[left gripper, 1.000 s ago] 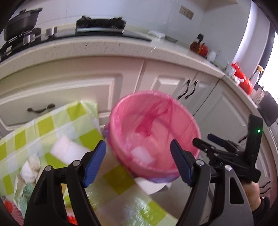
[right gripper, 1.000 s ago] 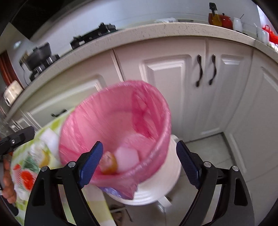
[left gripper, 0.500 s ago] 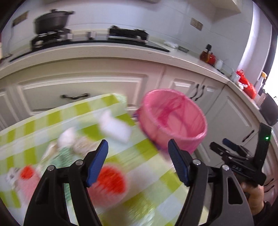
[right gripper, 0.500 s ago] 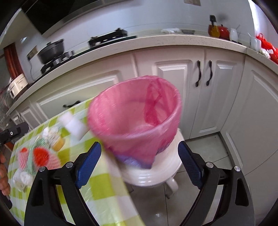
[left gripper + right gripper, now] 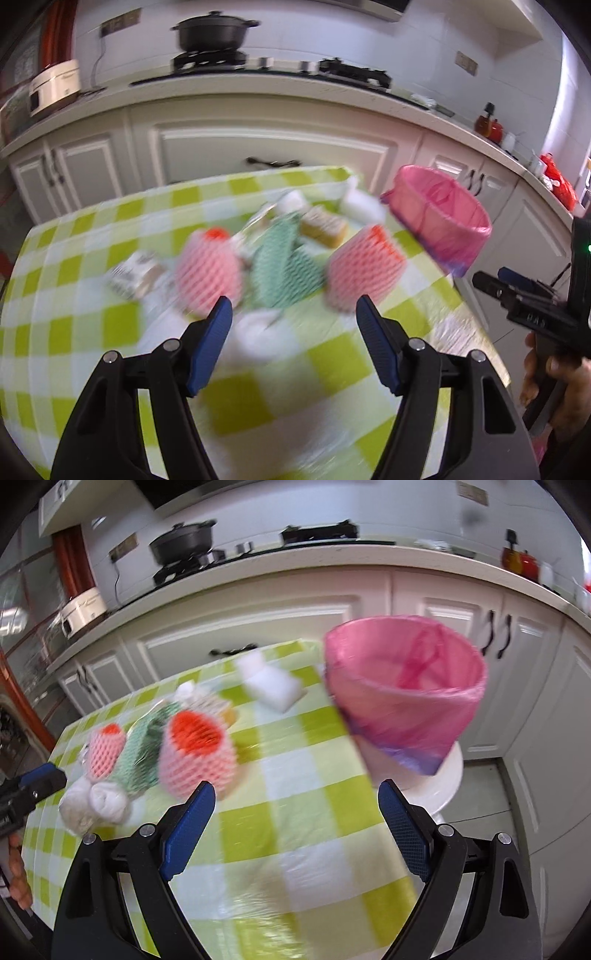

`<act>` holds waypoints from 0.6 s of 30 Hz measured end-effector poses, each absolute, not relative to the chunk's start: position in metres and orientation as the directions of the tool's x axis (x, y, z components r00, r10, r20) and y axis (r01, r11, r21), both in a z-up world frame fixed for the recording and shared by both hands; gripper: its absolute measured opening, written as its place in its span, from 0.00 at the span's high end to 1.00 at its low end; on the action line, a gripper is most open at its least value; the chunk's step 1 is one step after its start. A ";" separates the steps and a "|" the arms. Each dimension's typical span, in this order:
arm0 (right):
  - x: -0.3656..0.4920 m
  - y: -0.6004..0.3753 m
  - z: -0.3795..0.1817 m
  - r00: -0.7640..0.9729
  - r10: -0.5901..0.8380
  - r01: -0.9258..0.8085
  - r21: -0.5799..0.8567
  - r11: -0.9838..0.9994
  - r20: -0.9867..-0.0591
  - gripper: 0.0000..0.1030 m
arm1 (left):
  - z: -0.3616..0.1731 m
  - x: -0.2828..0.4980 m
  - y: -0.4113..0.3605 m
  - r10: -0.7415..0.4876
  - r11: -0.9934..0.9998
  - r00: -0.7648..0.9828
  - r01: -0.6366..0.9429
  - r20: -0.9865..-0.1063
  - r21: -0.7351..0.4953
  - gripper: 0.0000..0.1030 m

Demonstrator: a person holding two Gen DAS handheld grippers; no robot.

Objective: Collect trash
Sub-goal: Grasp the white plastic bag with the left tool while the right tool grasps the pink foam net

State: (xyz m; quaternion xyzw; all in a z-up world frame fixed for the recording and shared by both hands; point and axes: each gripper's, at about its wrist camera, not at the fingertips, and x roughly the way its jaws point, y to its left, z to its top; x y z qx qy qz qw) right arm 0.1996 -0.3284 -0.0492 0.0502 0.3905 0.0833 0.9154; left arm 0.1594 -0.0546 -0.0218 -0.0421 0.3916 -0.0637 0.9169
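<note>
A bin lined with a pink bag [image 5: 441, 225] [image 5: 404, 690] stands on a white stool [image 5: 448, 779] beside the table's right edge. Trash lies on the green-checked tablecloth [image 5: 110, 229] [image 5: 288, 775]: two pink foam fruit nets [image 5: 364, 267] [image 5: 208, 269] [image 5: 195, 755], a green net [image 5: 284, 273] [image 5: 142, 753], white foam blocks [image 5: 269, 681], a yellow sponge-like piece [image 5: 323, 225], crumpled white tissues [image 5: 96, 801] and a wrapper [image 5: 135, 275]. My left gripper [image 5: 293, 323] is open and empty above the table, just short of the nets. My right gripper [image 5: 297, 808] is open and empty between nets and bin.
White kitchen cabinets [image 5: 273, 147] and a countertop run behind the table, with a black pot [image 5: 212, 31] on the stove and a rice cooker [image 5: 53, 86] at left. Red kettles [image 5: 522, 559] stand at right. Tiled floor [image 5: 484, 797] lies right of the stool.
Both grippers pulled back from over the bin and swung left toward the table. The trash pile now fills the view; the bin has shifted to the right. Both stay open and empty.
</note>
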 end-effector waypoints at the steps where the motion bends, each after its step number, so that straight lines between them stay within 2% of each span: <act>1: 0.199 -0.320 -0.049 0.675 0.202 -0.126 0.160 0.979 -0.710 0.18 | -0.025 0.154 -0.045 -0.140 0.989 0.682 0.065 -0.718 -0.131 0.35; 8: 0.204 -0.281 -0.052 0.655 0.224 -0.181 0.138 0.974 -0.721 0.18 | -0.047 0.136 0.011 -0.087 0.987 0.662 -0.044 -0.745 -0.155 0.37; 18: 0.236 -0.247 -0.065 0.598 0.271 -0.219 0.172 0.961 -0.754 0.18 | -0.070 0.155 0.022 -0.079 0.985 0.607 -0.073 -0.790 -0.155 0.36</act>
